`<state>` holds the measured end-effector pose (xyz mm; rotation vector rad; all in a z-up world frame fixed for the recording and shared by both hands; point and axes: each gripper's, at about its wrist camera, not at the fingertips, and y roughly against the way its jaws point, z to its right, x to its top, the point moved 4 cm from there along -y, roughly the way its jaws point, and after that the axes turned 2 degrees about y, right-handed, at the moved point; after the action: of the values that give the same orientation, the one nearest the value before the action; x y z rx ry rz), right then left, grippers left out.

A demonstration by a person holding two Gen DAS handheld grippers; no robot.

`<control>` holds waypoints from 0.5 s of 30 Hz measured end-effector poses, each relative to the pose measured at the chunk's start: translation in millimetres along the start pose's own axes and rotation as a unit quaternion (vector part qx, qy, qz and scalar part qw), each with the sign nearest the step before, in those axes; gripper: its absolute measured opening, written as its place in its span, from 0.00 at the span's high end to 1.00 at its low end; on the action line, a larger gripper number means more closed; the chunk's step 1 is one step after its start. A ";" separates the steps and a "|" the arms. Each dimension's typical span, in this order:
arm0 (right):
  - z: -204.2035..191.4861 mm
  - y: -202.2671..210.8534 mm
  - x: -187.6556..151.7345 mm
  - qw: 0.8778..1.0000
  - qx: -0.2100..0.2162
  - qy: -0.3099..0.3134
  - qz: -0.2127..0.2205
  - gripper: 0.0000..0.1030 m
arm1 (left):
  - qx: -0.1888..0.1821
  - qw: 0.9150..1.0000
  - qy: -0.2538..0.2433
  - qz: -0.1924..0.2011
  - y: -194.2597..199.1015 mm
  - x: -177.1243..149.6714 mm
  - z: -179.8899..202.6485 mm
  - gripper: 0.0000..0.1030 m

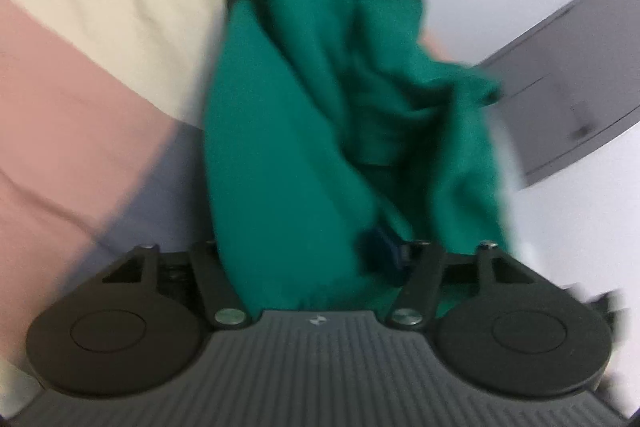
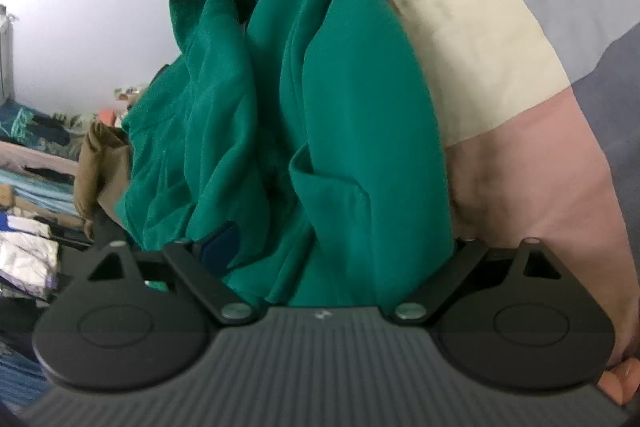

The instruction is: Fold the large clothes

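The garment (image 1: 304,131) is a plain teal green in both wrist views, with a small dark navy patch (image 2: 220,243) near its lower edge. Under it the bedcover (image 1: 80,99) shows blocks of cream, dusty pink and slate grey-blue. A tan-brown cloth (image 2: 100,171) sits beside the green one.
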<state>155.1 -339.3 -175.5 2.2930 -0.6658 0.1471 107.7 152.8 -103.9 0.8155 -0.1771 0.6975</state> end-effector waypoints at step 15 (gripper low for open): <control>7.9 -4.1 -13.1 0.999 -0.040 -0.013 -0.008 0.34 | 0.006 0.997 0.074 -0.032 -5.1 -20.7 -15.3 0.24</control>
<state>145.2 -336.7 -187.6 2.2269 -0.6555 0.0816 93.4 151.0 -125.8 0.7754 -0.0133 0.6952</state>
